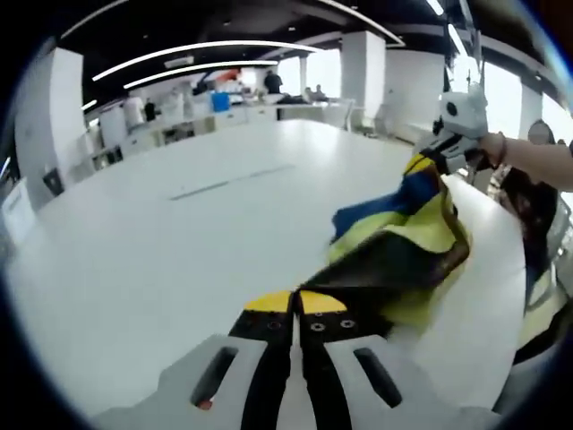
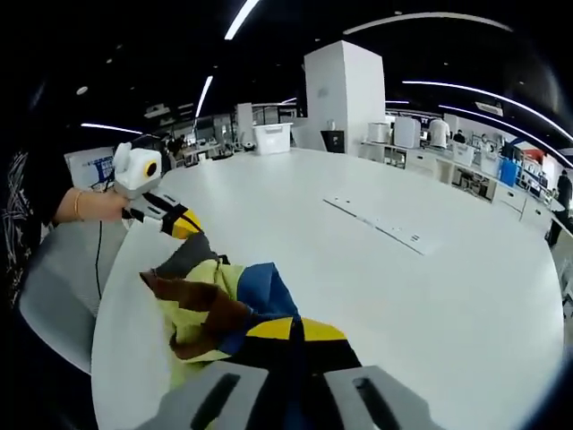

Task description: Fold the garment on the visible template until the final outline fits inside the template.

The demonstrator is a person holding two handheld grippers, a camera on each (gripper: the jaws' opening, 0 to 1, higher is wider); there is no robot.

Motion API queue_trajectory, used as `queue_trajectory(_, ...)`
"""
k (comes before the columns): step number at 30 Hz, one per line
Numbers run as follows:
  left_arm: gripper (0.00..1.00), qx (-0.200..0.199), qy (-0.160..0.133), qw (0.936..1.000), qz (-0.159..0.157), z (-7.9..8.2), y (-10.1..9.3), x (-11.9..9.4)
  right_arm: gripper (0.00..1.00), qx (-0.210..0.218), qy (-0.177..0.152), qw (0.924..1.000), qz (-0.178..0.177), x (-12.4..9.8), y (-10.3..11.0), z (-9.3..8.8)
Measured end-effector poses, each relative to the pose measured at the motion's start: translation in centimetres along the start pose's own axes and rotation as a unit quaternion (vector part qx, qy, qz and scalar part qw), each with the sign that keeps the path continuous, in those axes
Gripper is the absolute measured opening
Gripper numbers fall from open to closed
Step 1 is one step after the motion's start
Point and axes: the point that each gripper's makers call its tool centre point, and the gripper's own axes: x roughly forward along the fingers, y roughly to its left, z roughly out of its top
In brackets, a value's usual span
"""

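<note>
A crumpled garment point(image 1: 407, 237) in yellow, blue and dark brown hangs stretched between both grippers over the white table point(image 1: 179, 260). My left gripper point(image 1: 295, 301) is shut, its yellow tips pinching the garment's dark near edge. The right gripper point(image 1: 423, 166), held by a hand, comes in from the right and grips the garment's far end. In the right gripper view my right gripper point(image 2: 294, 330) is shut on the garment point(image 2: 219, 300) at its blue and yellow part. The left gripper point(image 2: 185, 224) holds the far grey corner there.
The large white table has a thin seam point(image 1: 231, 183) across its middle and rounded edges. A person's dark-clothed body point(image 2: 27, 224) stands at the table's edge. Desks, shelves, a white pillar point(image 2: 345, 98) and people stand far behind.
</note>
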Motion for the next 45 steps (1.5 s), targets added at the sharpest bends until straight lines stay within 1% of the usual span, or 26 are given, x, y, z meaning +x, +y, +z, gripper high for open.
queue_trajectory(7,0.00,-0.006,-0.010,0.9998,0.015,0.4,1.0,-0.9,0.00,0.009,-0.010,0.9996,-0.023,-1.2,-0.8,0.4)
queue_trajectory(15,0.00,-0.011,-0.030,0.9991,0.029,1.6,2.2,-1.7,0.00,0.010,-0.020,0.9987,-0.046,-2.3,-1.6,1.0)
queue_trajectory(20,0.00,-0.012,-0.041,0.9985,0.033,2.6,2.7,-2.0,0.00,0.014,-0.030,0.9971,-0.069,-3.1,-2.6,1.6)
queue_trajectory(21,0.00,-0.015,-0.045,0.9983,0.033,2.9,2.8,-2.0,0.00,0.015,-0.033,0.9968,-0.072,-3.2,-2.7,1.8)
queue_trajectory(22,0.00,-0.016,-0.057,0.9977,0.034,3.6,2.9,-2.2,0.00,0.015,-0.035,0.9965,-0.075,-3.3,-2.8,1.9)
queue_trajectory(26,0.00,-0.013,-0.076,0.9962,0.042,5.4,3.4,-2.6,0.00,0.018,-0.049,0.9939,-0.097,-3.8,-3.7,2.8)
queue_trajectory(29,0.00,-0.020,-0.089,0.9947,0.047,6.3,3.9,-2.7,0.00,0.024,-0.062,0.9909,-0.117,-4.0,-4.7,3.5)
queue_trajectory(31,0.00,-0.028,-0.096,0.9934,0.056,6.8,4.5,-2.7,0.00,0.027,-0.066,0.9893,-0.127,-4.1,-5.2,3.8)
queue_trajectory(34,0.00,-0.039,-0.110,0.9913,0.061,7.7,5.1,-2.5,0.00,0.032,-0.073,0.9871,-0.139,-4.1,-5.9,4.2)
queue_trajectory(35,0.00,-0.041,-0.114,0.9908,0.062,8.1,5.2,-2.3,0.00,0.036,-0.078,0.9858,-0.144,-4.1,-6.3,4.5)
queue_trajectory(40,0.00,-0.036,-0.126,0.9891,0.067,9.7,5.7,-1.3,0.00,0.041,-0.083,0.9799,-0.176,-3.9,-8.1,5.2)
queue_trajectory(45,0.00,-0.040,-0.131,0.9880,0.072,11.0,6.8,0.4,0.00,0.045,-0.088,0.9755,-0.196,-3.0,-9.8,6.0)
